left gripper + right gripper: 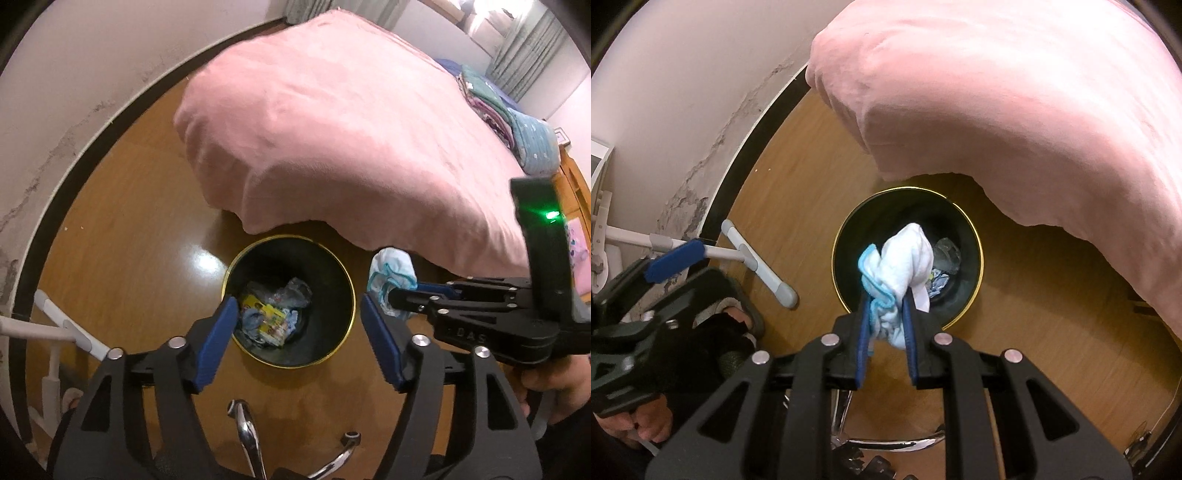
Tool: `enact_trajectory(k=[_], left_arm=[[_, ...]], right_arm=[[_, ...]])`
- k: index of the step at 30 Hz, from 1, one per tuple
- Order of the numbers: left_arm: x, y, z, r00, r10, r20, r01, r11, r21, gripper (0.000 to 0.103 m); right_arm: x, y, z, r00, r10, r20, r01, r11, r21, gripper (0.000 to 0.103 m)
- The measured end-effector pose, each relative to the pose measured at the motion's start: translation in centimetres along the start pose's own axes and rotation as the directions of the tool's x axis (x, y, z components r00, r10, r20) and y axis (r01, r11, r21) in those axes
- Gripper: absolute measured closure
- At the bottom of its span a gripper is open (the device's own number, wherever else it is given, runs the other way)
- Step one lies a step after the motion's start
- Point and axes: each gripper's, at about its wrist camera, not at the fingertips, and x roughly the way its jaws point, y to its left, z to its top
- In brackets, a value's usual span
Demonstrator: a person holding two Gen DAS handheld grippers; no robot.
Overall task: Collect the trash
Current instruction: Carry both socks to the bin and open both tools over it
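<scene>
A: Bedroom with wood floor (798, 206), pink-covered bed (1015, 110) overhanging. What else?

B: Black gold-rimmed bin (977, 236) below, wrappers (266, 314) already at its bottom.

A: And the trash in hand?

B: White cloth wad with blue trim (899, 266), pinched at its lower end by right gripper (886, 325), pads pressed together on it. Hanging over the bin mouth, long axis along the fingers. Probably light, soft, limp; best held by a bunched fold.

A: Left gripper (299, 314)?

B: Spread wide, empty, aimed at the bin.
</scene>
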Motion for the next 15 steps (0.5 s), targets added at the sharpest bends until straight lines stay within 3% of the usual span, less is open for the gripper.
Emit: enact_trajectory(k=[4,5,8,15], left_arm=[[-3.1,0.6,0.0,0.998,0.031,0.062,-0.030,0.999,-0.022,0.027],[-4.0,0.8,0.0,0.996,0.038,0.079,-0.036,0.999,-0.027,0.027],[-7.1,1.2,-0.1,0.989,0.068,0.130,-0.063,0.997,-0.042,0.025],[-16.8,2.3,-1.3,0.955,0.164,0.247,-0.150,0.986,-0.073,0.013]], right_arm=[[0.3,0.5,0.3,1.000,0.009,0.008,-0.009,1.000,-0.005,0.086],[0.3,0.6,0.3,1.000,0.010,0.010,-0.010,1.000,-0.006,0.079],[0.2,1.1,0.5,0.999,-0.002,0.032,0.002,1.000,-0.004,0.039],[-3.7,5.1,1.0,0.993,0.005,0.120,0.004,0.997,-0.074,0.037]])
